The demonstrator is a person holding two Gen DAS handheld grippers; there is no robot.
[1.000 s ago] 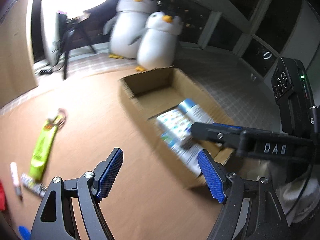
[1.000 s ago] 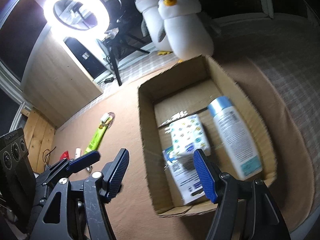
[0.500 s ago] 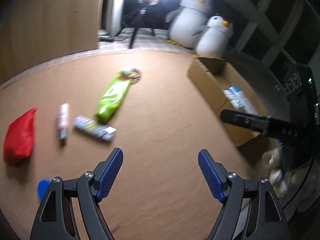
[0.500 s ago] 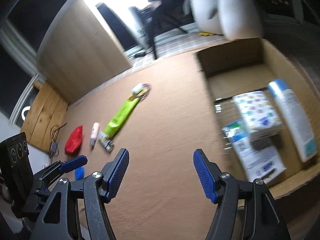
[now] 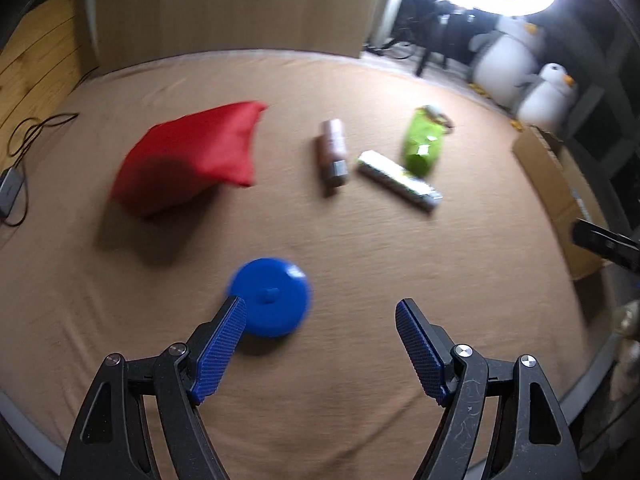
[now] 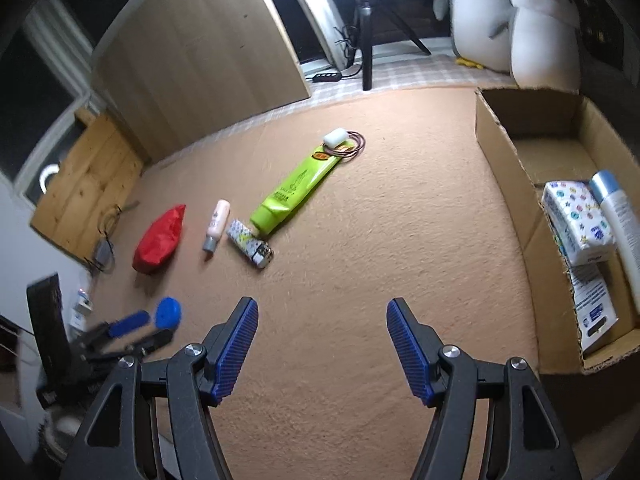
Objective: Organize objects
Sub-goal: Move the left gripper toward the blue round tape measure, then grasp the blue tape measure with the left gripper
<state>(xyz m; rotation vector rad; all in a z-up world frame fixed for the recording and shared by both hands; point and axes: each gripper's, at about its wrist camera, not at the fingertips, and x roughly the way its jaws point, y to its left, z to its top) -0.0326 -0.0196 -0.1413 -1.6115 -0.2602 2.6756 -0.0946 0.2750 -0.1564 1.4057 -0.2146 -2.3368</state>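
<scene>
Both ribbed-pad grippers, left (image 5: 320, 312) and right (image 6: 320, 310), agape, empty; round blue disc (image 5: 272, 296) on fuzzy carpet (image 5: 360, 256).

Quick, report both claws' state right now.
Left claw: open, holding nothing; the blue disc lies by one pad.
Right claw: open, holding nothing, over bare tan surface.

left wrist view is all smeared, red pouch (image 5: 192, 156) and blue disc (image 5: 272, 298) just fuzzy blobs, and the cardboard box (image 6: 516, 184) gets chopped off at the right edge.
</scene>
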